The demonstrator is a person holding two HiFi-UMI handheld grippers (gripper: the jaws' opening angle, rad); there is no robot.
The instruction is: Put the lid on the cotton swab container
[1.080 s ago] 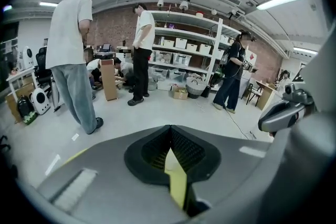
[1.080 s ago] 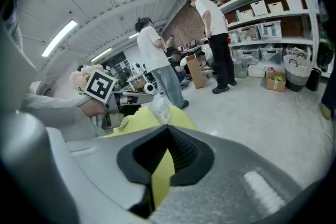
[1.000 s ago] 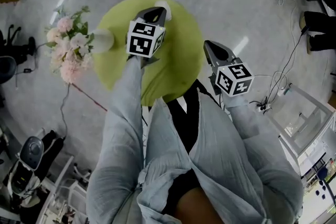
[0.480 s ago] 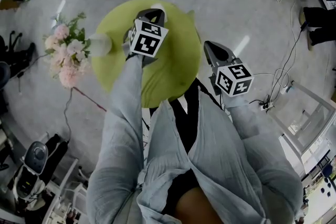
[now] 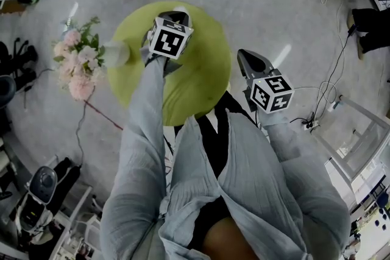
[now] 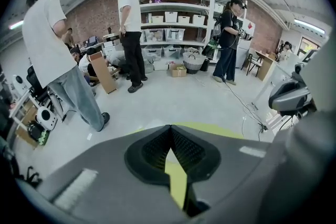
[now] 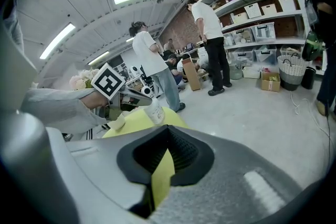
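While neither tool has picked anything up, the head view shows your left claw (image 5: 175,14) reaching over the far part of the round green table (image 5: 201,88). Your right claw (image 5: 244,55) waits by the table's right edge, probably so it stays out of the other arm's way. A bunch of flowers (image 5: 76,64) hangs off the left edge beside a pale vessel (image 5: 116,53). The cotton swab container does not show here, as your left tool covers that spot.

In the left gripper view, the claw's tips are pressed together with nothing between them, and only green table surface shows through the gap below. It points out over the far edge towards the floor, so its target is not in sight.

In the right gripper view, that claw is likewise closed and empty. Beyond it the cotton swab container (image 7: 155,111) stands on the table's far side, just ahead of your left tool, which suggests the left arm is lining up on it. Whether its lid is on cannot be made out.
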